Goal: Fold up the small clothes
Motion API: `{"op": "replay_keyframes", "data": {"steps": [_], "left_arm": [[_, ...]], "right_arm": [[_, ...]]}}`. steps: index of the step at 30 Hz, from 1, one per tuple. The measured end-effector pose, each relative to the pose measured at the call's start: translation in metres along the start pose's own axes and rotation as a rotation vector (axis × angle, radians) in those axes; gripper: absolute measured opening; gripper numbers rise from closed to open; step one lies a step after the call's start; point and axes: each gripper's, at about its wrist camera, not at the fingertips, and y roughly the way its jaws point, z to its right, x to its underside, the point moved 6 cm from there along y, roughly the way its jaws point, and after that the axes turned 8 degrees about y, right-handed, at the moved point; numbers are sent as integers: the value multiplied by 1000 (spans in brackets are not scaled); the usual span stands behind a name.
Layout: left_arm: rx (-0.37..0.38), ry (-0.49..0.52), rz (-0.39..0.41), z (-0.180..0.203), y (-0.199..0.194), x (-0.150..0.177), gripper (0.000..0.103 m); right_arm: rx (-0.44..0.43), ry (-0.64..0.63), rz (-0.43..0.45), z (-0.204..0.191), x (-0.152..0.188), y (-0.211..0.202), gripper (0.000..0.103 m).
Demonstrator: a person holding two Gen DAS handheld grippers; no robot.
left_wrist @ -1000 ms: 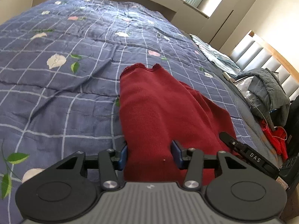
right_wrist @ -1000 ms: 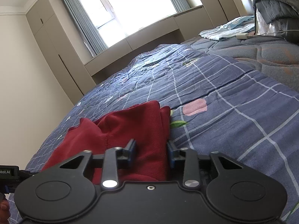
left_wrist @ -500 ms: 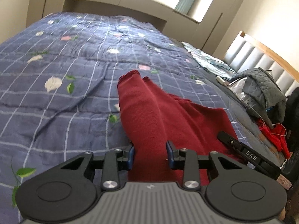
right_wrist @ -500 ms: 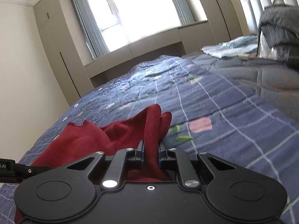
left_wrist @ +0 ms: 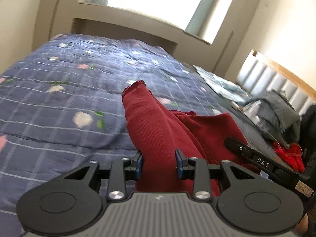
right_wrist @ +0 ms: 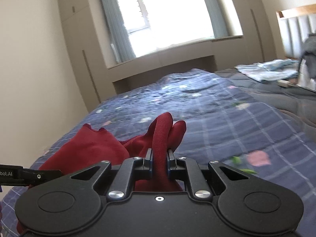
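A dark red knit garment lies bunched on the blue checked quilt. My left gripper has its jaws a hand-width apart with a thick fold of the red cloth filling the gap; both pads touch it. My right gripper is shut on a narrow fold of the same red garment and holds it raised above the quilt. The other gripper's black body shows at the right edge of the left wrist view and the left edge of the right wrist view.
A grey jacket and a red item lie by the padded headboard. Light blue folded clothes rest on the grey blanket. Wardrobes and a bright window stand beyond the bed.
Both grippers have risen and tilted up, lifting the red garment. The right gripper closed on its fold. The left jaws narrowed around the cloth.
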Motion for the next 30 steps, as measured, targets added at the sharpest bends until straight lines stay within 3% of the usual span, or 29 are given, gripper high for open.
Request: {"op": "replay_keyframes", "data": {"steps": [9, 14, 17, 20, 23, 25, 29, 30], "left_arm": [[-132, -84, 31, -97, -23, -2, 36], [-158, -155, -41, -135, -5, 23, 36], [-144, -191, -43, -145, -1, 37, 39], [-152, -209, -43, -149, -2, 42, 45], [-184, -208, -42, -147, -7, 43, 63], [-203, -204, -26, -145, -15, 41, 79], [-234, -199, 12, -133, -39, 35, 91], [-245, -192, 24, -129, -47, 35, 95]], "right_arm": [[-79, -55, -70, -82, 29, 58, 13], [11, -95, -133, -86, 66, 83, 14], [6, -68, -143, -79, 68, 83, 17], [18, -76, -157, -78, 67, 84, 27], [31, -84, -150, -77, 65, 76, 39], [44, -88, -140, -75, 60, 70, 60], [36, -96, -99, -75, 51, 42, 72], [34, -96, -86, -75, 48, 34, 80]]}}
